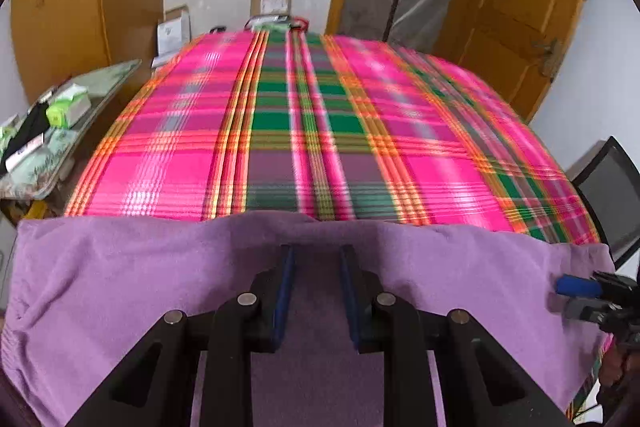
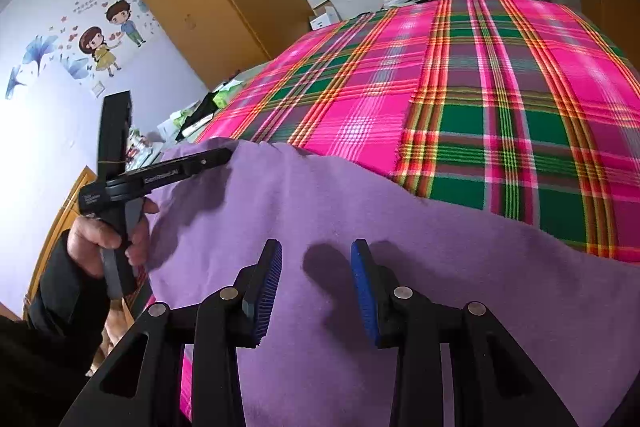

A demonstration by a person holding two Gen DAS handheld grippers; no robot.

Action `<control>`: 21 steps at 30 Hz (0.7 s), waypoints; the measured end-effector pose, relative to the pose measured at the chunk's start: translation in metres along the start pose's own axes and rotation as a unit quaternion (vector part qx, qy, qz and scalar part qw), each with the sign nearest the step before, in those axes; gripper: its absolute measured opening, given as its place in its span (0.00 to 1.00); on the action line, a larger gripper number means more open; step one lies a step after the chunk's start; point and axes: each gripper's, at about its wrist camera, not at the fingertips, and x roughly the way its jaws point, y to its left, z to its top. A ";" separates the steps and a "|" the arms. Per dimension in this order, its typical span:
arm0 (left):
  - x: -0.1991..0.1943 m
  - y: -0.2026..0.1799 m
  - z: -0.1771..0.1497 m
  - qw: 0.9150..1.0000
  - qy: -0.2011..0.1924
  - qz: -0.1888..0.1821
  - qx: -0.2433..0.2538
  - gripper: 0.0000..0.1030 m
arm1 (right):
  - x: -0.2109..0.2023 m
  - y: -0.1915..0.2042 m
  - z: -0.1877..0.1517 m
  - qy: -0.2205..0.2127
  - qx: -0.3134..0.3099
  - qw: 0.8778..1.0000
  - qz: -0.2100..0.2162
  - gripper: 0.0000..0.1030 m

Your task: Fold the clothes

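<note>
Both grippers hovering over purple cloth (image 2: 400, 247) on plaid sheet (image 2: 500, 87): left gripper (image 1: 318, 259) and right gripper (image 2: 316, 255) spread, pinching nothing.

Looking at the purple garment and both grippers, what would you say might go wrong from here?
1. Both the left gripper and right gripper hover open over the purple garment, so a closing pinch might catch the plaid bedsheet too.
2. The garment's near edge overhangs the bed and could slide off.
</note>
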 end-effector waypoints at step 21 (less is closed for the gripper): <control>0.010 0.013 -0.013 0.997 0.012 0.076 -0.018 0.23 | 0.067 0.001 0.045 0.020 -0.038 0.997 -0.070 0.24</control>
